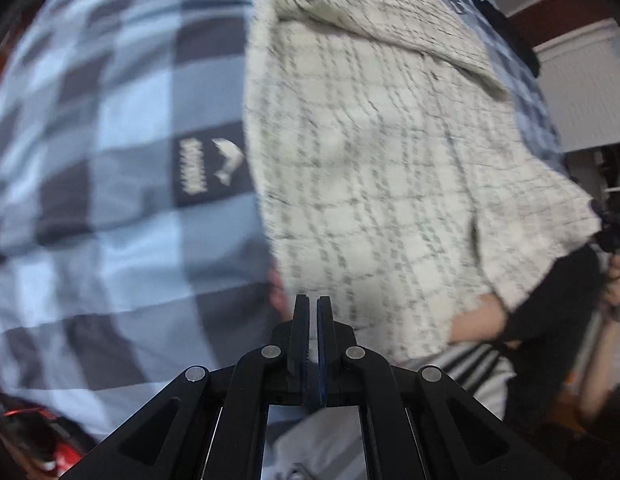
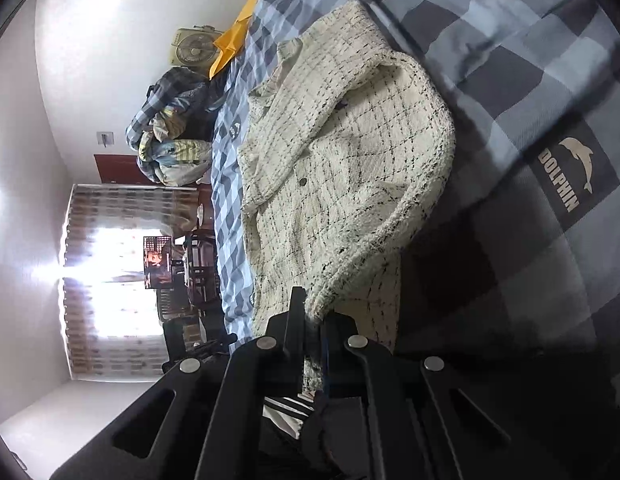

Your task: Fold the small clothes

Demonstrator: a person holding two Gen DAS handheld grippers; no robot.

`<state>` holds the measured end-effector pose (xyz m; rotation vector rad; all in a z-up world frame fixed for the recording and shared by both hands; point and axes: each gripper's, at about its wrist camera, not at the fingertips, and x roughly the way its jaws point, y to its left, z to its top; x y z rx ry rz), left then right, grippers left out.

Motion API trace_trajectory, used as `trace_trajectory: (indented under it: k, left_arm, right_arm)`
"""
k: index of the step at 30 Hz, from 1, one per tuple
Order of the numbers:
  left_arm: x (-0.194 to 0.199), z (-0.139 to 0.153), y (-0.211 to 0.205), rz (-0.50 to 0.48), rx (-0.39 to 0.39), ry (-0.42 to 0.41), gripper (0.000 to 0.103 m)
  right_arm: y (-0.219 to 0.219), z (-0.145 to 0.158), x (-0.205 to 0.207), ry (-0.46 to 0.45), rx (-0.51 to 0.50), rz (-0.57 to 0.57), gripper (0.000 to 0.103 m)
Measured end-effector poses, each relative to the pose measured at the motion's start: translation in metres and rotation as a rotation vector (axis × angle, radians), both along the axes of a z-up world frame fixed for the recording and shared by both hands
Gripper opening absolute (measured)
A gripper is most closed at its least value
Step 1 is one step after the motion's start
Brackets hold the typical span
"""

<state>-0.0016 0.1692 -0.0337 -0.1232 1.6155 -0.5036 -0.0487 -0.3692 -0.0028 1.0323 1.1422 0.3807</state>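
A cream tweed jacket (image 1: 381,168) with a dark grid pattern lies spread on a blue-and-grey checked bedsheet (image 1: 110,100). My left gripper (image 1: 311,304) hovers over the jacket's near edge, shut, with nothing showing between its fingers; this view is motion-blurred. In the right wrist view the jacket (image 2: 341,152) lies partly folded, one fringed edge lifted off the bedsheet (image 2: 529,60). My right gripper (image 2: 311,306) is shut on that edge, and cloth bunches out between its fingers. A person's forearm in a black sleeve (image 1: 549,308) reaches in at the right of the left wrist view.
A heap of bedding (image 2: 170,140), a small fan (image 2: 192,46) and a yellow item (image 2: 230,48) sit at the bed's far end. A curtained bright window (image 2: 110,280) and dark chairs (image 2: 198,264) stand beyond the bed's side. Something red (image 1: 30,440) lies off the bed's edge.
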Motion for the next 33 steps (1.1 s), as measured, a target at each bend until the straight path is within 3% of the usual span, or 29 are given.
trace_trajectory:
  k: [8,12,17,23,25,27,33]
  left_arm:
    - [0.001,-0.027,0.015,0.182,-0.234,0.126,0.002]
    - [0.001,-0.034,0.008,0.171,-0.138,0.148,0.002]
    - [0.001,-0.019,-0.003,0.037,0.113,0.001,0.002]
    - [0.006,0.007,-0.005,0.035,0.211,-0.169,0.002]
    - [0.008,0.008,-0.003,0.030,0.210,-0.156,0.002]
    - [0.008,0.004,0.002,0.034,0.131,-0.065,0.002]
    - [0.002,-0.011,-0.002,0.022,0.011,0.023,0.002]
  right_arm:
    - [0.003,0.002,-0.004,-0.001,0.007,0.006,0.003]
    - [0.003,-0.001,-0.001,0.009,0.012,0.010,0.003]
    - [0.005,-0.001,-0.001,0.013,0.009,0.013,0.003]
    - [0.004,-0.002,-0.002,0.017,0.013,0.013,0.003]
    - [0.004,-0.002,-0.003,0.018,0.010,0.015,0.003]
    - [0.004,-0.003,-0.004,0.022,0.010,0.016,0.003]
    - [0.005,-0.002,-0.004,0.022,0.011,0.018,0.003]
